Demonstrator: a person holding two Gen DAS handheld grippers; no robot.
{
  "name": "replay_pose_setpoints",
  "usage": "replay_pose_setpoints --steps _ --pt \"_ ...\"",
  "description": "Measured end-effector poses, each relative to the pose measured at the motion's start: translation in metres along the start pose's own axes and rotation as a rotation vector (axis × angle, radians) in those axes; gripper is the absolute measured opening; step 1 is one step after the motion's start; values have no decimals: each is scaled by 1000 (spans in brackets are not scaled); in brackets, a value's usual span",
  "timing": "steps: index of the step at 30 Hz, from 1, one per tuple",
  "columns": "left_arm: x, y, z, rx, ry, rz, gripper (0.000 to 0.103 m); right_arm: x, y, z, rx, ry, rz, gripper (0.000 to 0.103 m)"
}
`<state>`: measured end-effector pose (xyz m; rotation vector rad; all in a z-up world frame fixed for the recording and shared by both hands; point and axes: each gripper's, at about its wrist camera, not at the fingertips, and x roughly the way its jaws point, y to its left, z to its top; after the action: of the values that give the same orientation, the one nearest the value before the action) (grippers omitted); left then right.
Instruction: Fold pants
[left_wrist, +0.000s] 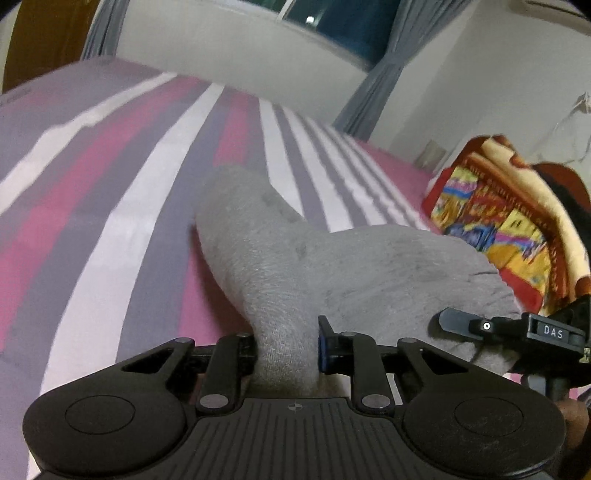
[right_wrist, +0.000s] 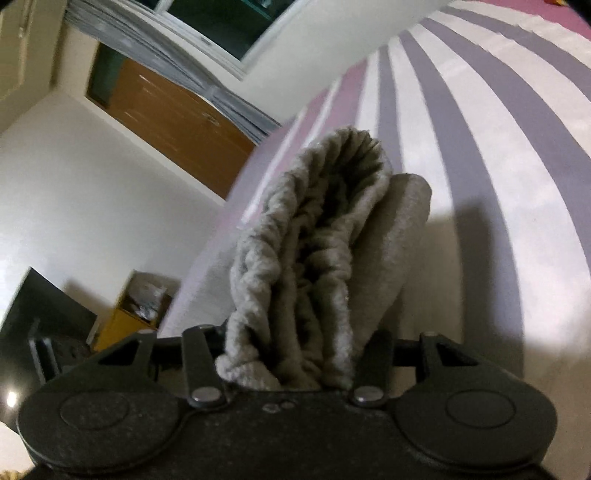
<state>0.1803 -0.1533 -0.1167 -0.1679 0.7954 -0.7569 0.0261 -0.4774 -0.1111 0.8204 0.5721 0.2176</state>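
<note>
The grey fleece pants (left_wrist: 295, 258) hang lifted over the striped bed (left_wrist: 110, 184). My left gripper (left_wrist: 286, 347) is shut on a bunched fold of the pants, which runs forward from its jaws and spreads to the right. My right gripper (right_wrist: 295, 354) is shut on the gathered elastic waistband of the pants (right_wrist: 314, 240), which stands up in front of the lens and hides the fingertips. The right gripper also shows in the left wrist view (left_wrist: 517, 332), at the right edge of the cloth.
A folded blanket in red, yellow and blue (left_wrist: 509, 221) lies on the bed at the right. Behind the bed are a white wall, a window with grey curtains (left_wrist: 369, 92), a brown wardrobe (right_wrist: 177, 125) and a yellow box on the floor (right_wrist: 129, 321).
</note>
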Motion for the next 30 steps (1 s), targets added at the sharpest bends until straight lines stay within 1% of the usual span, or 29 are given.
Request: replay_pose_setpoints --steps 3,7,14,16,21,30 --pt "-6 -4 23 -1 -43 -6 22 5 14 24 -27 -27 17 49" --pt "-8 -10 52 27 -91 1 22 11 24 53 -54 -58 42 49" --pt "5 -11 92 46 -124 29 22 34 28 94 -64 -95 71 49" --pt "11 -12 102 54 -127 39 22 48 29 96 -67 -99 73 49" --pt "28 -11 118 61 -125 61 22 55 21 105 -53 -110 84 48" --pt "65 -8 129 74 -106 112 22 63 19 103 -74 -97 35 48"
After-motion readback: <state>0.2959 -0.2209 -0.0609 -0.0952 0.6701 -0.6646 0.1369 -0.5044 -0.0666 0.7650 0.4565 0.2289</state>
